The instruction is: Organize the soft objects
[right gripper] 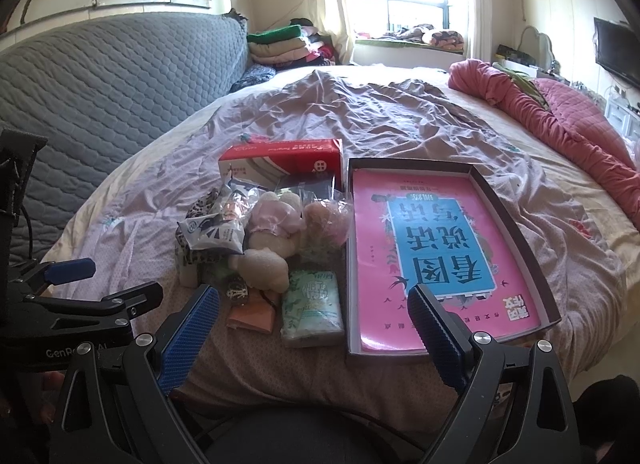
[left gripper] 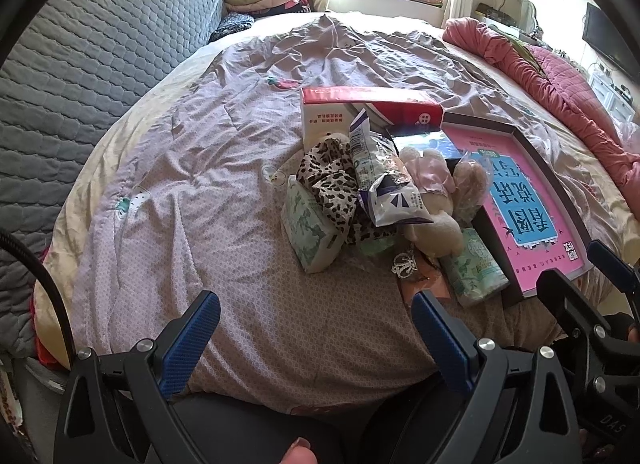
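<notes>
I have both tools low at the near edge of the bed (left gripper: 168, 184): the left gripper (left gripper: 316, 328) and the right gripper (right gripper: 316, 320) each have their blue fingers spread wide with nothing between them. The soft things sit in a heap near the middle of the crumpled sheet: a cream plush toy (right gripper: 266, 260) in a pink top, a leopard-print cloth (left gripper: 332, 184) to its left, a white snack bag (left gripper: 380, 180) leaning over both, and two green tissue packs, one (left gripper: 310, 230) on the left side of the heap and one (right gripper: 314, 306) nearest my right tool. A red box (right gripper: 288, 156) lies behind the heap, and a shallow dark tray (right gripper: 516, 220) holding a pink book (right gripper: 372, 276) lies just right of it.
</notes>
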Available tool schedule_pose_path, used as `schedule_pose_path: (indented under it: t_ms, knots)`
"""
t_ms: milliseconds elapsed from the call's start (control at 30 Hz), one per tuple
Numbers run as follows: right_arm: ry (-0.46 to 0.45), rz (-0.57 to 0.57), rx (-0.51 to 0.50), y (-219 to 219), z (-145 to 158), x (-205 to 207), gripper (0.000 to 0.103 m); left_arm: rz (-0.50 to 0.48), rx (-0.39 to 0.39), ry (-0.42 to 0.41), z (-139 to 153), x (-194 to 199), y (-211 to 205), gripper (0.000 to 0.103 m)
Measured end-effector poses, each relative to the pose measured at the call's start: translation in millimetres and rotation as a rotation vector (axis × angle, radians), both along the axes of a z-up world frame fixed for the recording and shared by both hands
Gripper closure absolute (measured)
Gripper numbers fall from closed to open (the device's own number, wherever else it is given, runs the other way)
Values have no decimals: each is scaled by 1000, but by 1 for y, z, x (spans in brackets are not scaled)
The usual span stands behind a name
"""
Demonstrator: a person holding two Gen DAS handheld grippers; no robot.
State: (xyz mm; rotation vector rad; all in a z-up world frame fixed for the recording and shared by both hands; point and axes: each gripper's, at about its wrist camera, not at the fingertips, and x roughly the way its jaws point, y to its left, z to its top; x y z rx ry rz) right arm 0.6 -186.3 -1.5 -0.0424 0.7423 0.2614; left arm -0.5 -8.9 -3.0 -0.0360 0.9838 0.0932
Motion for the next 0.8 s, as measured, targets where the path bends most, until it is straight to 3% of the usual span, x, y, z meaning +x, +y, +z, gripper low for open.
schedule_pose_path:
  t_ms: [267,567,800]
  knots:
    - [11,7,-4,3,-6,4,8,7,-29,13,-8,5,9,6]
    - [33,-5,7,3,-13,16,8,55,-137,-21,-13,17,43,6]
    - [50,-35,14,-1,-22,32,8,4,-217,-22,-16,42,49,9]
